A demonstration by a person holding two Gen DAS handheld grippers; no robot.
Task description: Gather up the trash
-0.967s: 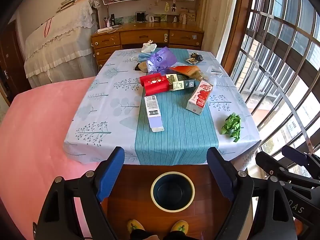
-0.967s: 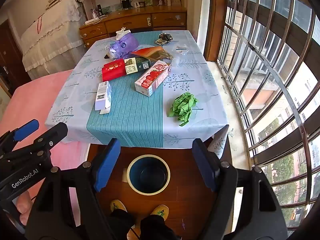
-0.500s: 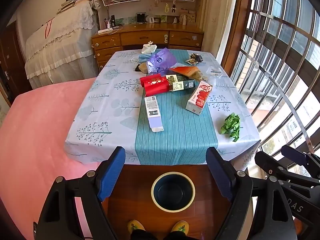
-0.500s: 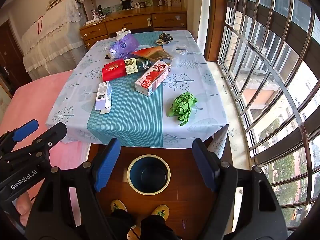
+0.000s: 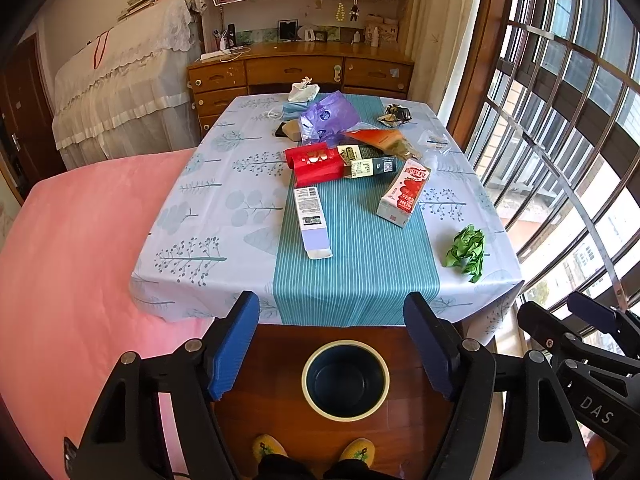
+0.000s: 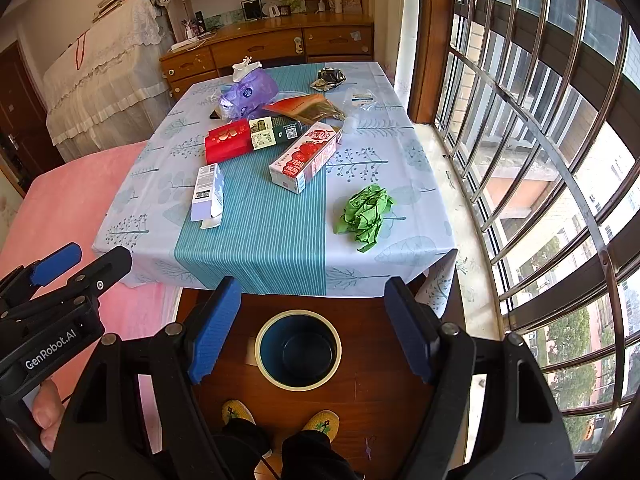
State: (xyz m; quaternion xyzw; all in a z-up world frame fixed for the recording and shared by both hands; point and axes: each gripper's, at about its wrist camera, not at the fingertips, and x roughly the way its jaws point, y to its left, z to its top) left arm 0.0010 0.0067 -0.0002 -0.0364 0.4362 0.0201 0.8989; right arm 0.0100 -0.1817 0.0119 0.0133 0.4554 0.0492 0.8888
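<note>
I see the trash spread over the surface (image 5: pixel 208 216): a crumpled green paper (image 5: pixel 466 252) near its window-side corner, a strawberry carton (image 5: pixel 404 192), a pale lilac box (image 5: pixel 312 220) and a red box (image 5: pixel 316 164) along the striped middle. The empty bin (image 5: pixel 345 379) stands on the floor before it. My left tool (image 5: pixel 332 344) is closing with nothing between its fingers; my right tool (image 6: pixel 310 330) gapes wide, empty too.

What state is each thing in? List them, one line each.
Round dark-blue bin with cream rim: upright on the floor, empty.
Crumpled green paper: lying on the tablecloth, untouched.
Strawberry milk carton: lying on its side.
White and lilac box: lying flat, end flap open.
Left gripper: closing, nothing between its jaws.
Right gripper: open, empty.
</note>
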